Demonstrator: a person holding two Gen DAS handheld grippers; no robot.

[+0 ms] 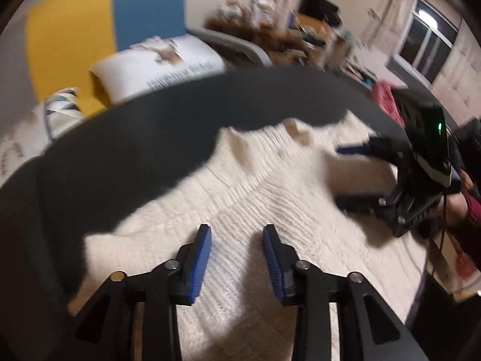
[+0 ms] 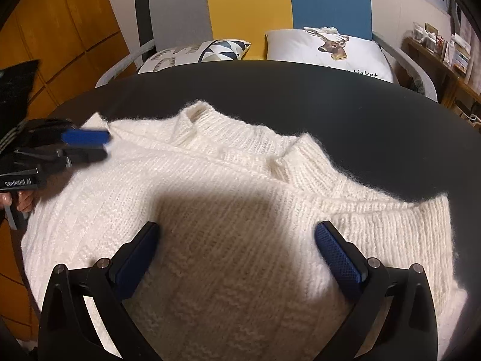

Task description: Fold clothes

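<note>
On the round black table point(image 2: 300, 90) I see the white sweater point(image 2: 228, 210) lying mostly flat with its sides maybe folded in, though that is hard to tell, while my left gripper point(image 1: 237, 258) and right gripper point(image 2: 237, 258) hang spread apart above it, holding nothing.

Chunky cream ribbed-knit wool sweater point(image 2: 240, 210), fuzzy; smooth matt black round table point(image 2: 300, 90); textured blue rubbery gripper pads point(image 2: 336, 255).

- left-wrist view motion-blurred: sweater point(image 1: 240, 198) knit smeared, shelf clutter point(image 1: 270, 30) unreadable
- sweater hem cut off by bottom edge, both views
- pillow point(image 2: 327, 51) lettering half-hidden behind table's far edge point(image 2: 270, 69)
</note>
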